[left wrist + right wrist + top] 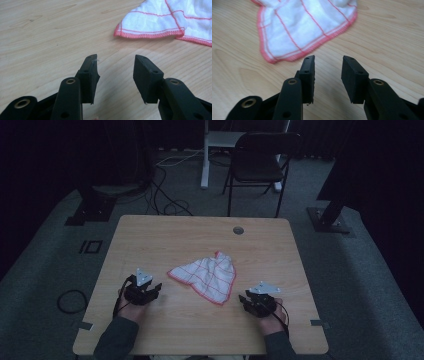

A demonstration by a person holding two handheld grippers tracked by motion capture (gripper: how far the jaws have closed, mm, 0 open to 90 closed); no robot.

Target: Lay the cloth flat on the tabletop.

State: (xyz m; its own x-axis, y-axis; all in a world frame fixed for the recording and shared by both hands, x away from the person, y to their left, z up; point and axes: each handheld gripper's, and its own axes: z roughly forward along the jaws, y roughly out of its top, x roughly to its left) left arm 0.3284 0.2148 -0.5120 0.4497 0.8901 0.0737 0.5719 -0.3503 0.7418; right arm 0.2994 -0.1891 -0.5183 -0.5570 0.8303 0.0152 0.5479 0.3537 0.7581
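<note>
Dim room, wooden surface [150, 235] with crumpled white cloth [207, 275], red-edged, near its middle. Left tool [115, 68] and right tool [328, 68] sit either side of it, both spread, nothing between jaws, not touching it. Looks like the approach step; next move probably needs each tool to pinch a hem corner. Chair [260, 162] and floor cables [167, 202] behind, nothing blocking.

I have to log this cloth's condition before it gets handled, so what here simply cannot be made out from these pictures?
- Underside and inner folds of the cloth: covered by its own crumpled layers in the high view.
- Its far portion: cut off by the top edge in the left gripper view and the right gripper view.
- Weave, stains: high view too dim and small.
- Small round fitting near the table's far edge: too small to identify.
</note>
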